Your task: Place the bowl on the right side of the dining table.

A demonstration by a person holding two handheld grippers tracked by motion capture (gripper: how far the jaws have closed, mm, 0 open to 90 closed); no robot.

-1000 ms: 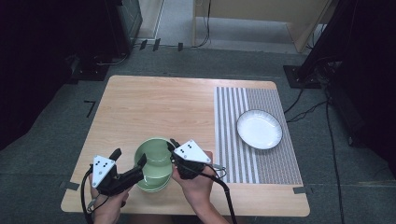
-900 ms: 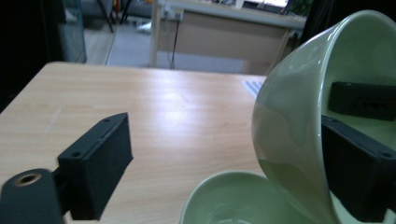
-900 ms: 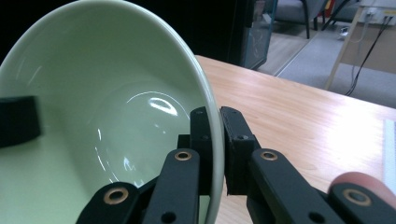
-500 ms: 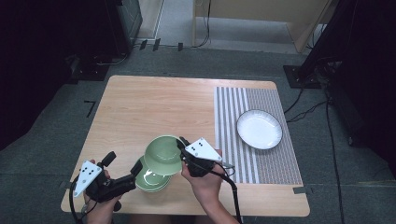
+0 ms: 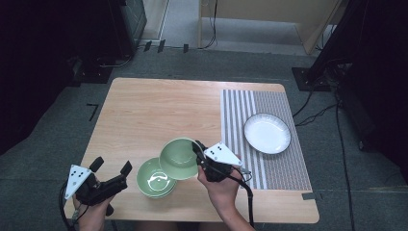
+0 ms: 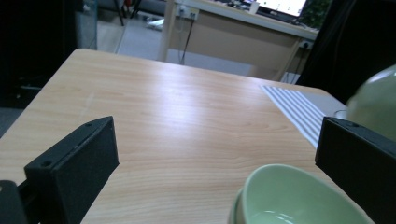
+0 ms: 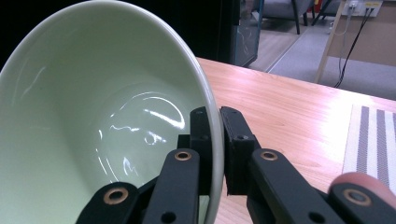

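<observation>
My right gripper (image 5: 197, 147) is shut on the rim of a pale green bowl (image 5: 179, 158), which it holds tilted just above the table; one jaw is inside the bowl (image 7: 107, 116) and one outside. A second green bowl (image 5: 154, 179) rests on the wooden table (image 5: 159, 110) just to its left, partly under the lifted one. My left gripper (image 5: 112, 166) is at the front left corner, apart from both bowls. Its jaws have just been opening and stand wide with nothing between them. In the left gripper view the resting bowl (image 6: 289, 196) lies ahead, low and to the right.
A white plate (image 5: 267, 133) sits on a striped grey mat (image 5: 235, 120) at the right of the table. Bare wood stretches across the left and far parts. Dark equipment and cables stand on the floor around the table.
The left gripper has let go of the bowls, opened and drawn away to the left. The right gripper has carried the upper bowl rightward off the lower one.
</observation>
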